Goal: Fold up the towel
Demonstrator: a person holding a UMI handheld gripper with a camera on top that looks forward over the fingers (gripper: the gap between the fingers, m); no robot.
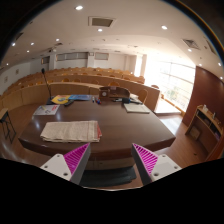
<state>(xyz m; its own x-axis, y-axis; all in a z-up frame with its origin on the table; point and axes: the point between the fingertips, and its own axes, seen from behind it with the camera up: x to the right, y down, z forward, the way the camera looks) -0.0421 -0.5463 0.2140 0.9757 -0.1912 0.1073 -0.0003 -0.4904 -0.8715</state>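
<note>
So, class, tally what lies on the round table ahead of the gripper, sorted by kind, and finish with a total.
Folded towel, nearest the gripper's open fingers: 1
Paper sheets: 2
Dark bag-like object: 1
Colourful item, too small to identify: 1
Total: 5

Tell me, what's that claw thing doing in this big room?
A person is holding a claw with two pink-padded fingers, and it hangs open in the air with nothing between them. Beyond it, a folded towel lies flat on a big dark wooden table. The claw isn't touching the towel. Some papers and a dark bag sit farther back on the table.
</note>
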